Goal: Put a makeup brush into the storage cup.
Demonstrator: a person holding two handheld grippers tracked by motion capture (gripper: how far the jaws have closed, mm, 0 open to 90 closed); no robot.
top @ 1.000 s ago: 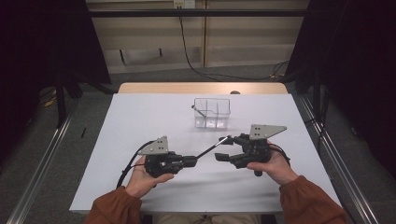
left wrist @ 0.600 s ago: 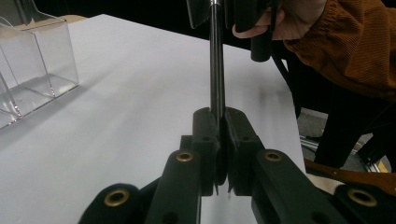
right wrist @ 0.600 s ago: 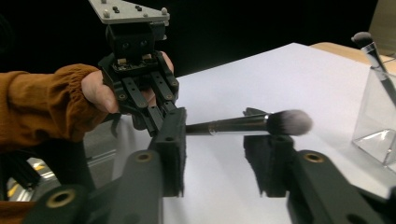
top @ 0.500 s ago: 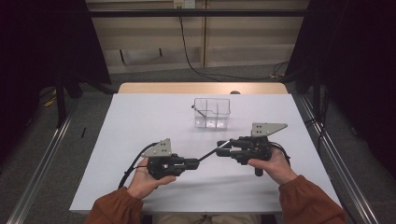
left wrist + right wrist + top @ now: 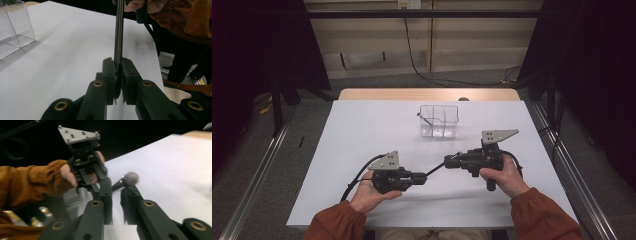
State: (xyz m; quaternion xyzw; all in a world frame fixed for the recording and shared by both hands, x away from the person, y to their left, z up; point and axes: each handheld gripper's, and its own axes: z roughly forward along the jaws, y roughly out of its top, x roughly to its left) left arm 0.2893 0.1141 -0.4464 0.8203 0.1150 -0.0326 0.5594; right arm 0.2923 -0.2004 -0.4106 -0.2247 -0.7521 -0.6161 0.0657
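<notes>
A thin dark brush (image 5: 435, 169) with a fuzzy grey head (image 5: 130, 178) spans the gap between my two grippers above the white table (image 5: 362, 130). My left gripper (image 5: 424, 176) is shut on the handle, and its jaws pinch the dark shaft (image 5: 118, 30) at their tips (image 5: 118, 62). My right gripper (image 5: 447, 162) faces it from the right. Its jaws (image 5: 117, 187) have just been closing and now stand nearly together, with the brush's head end between their tips.
A clear plastic box (image 5: 439, 121) with dividers stands behind the grippers toward the table's far edge; it also appears as the clear box (image 5: 12, 27) at the upper left. Black cables trail from both grippers. Metal rails run along the floor on both sides.
The right gripper's jaws have closed around the brush's head end and the gripper has levelled out. The left gripper has kept its hold and barely shifted.
</notes>
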